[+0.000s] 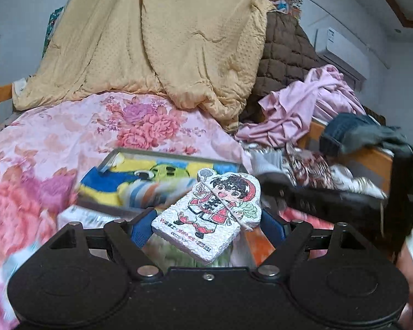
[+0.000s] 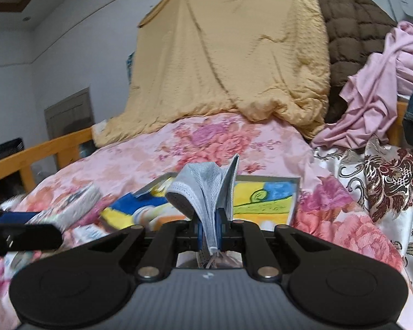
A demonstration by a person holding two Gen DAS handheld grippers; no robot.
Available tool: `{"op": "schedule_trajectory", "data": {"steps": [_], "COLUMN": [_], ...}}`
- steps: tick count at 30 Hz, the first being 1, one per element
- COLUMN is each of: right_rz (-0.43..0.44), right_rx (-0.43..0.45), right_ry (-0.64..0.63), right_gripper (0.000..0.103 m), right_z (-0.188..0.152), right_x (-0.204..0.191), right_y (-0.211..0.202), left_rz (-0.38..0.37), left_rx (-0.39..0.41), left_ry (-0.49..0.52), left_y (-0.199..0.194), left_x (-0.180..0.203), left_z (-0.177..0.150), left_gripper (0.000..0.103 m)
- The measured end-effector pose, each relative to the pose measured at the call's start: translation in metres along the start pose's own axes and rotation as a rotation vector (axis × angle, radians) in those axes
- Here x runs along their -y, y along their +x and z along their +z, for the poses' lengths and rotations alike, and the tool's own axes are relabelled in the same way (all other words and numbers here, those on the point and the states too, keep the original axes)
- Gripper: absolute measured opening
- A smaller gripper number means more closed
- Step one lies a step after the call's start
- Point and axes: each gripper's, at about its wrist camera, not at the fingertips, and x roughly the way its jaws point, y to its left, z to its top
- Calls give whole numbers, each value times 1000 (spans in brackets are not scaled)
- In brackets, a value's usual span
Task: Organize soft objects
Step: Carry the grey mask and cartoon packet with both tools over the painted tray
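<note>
**Both grippers loaded above the flowered bed**

While raised over the bed, tilted a little downward: left gripper (image 1: 206,220), blue fingers (image 1: 139,229) spread wide yet pressed on both sides of a white foam plaque (image 1: 209,217). Printed on the plaque's face, a cartoon figure in red and black with a line of red text along its lower edge; lying slantwise, near corner low toward the camera, a thin cord across its face.

Right gripper (image 2: 210,228) likewise angled slightly down, fingers drawn narrow and pinching a grey mesh cloth (image 2: 198,192), folded, sticking up above the tips in soft peaks, its hem trailing down between the fingers.

Just beyond both, flat on the pink floral bedspread (image 1: 55,137): a grey-framed picture (image 2: 264,195) in yellow, blue and green, with a small white box (image 2: 74,206) near its left side. Farther back, a heaped tan quilt (image 1: 156,41), a brown quilted cover (image 1: 286,55), crumpled pink garments (image 1: 308,101). Wooden rails (image 2: 38,151) along the bed's edges; open bedspread between picture and quilt.
</note>
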Motion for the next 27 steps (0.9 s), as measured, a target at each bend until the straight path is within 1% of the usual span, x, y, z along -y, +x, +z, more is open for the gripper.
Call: {"op": "schedule_trajectory", "data": {"steps": [2,6,10,12,17,19,23,26,27], "right_rz": [-12,-25,-26,-25,-25,-25,-14,-17,-15], "right_rx": [2,-3,-26,-40,-89,-118,-164,-191,-197], "right_ry": [18,48,79,89,83,82,95,102,103], "right_gripper": [10,10,10,10,11,11,13,15,18], "right_z": [2,9,14,15,17,17,17,15,14], "right_x": [6,19,31,35,41,42,45,46,47], "right_y": [9,30,53,62,82,89,100,106,106], "left_rz": [7,53,94,98,93,111,166,200,204], "left_rx": [-4,-33,-85,-120,-178,-205,-267,-318,-326], "left_ry": [-16,-45,-73,-84,-160,-171,-158,-165,-163], "left_y": [18,60,104,126,166,179,198,207,209], "left_x": [0,-5,-12,-16,-29,-30,-29,-32,-33], "left_z": [13,39,58,64,65,64,61,59,58], "left_gripper": [82,82,82,82,82,82,82,82,82]}}
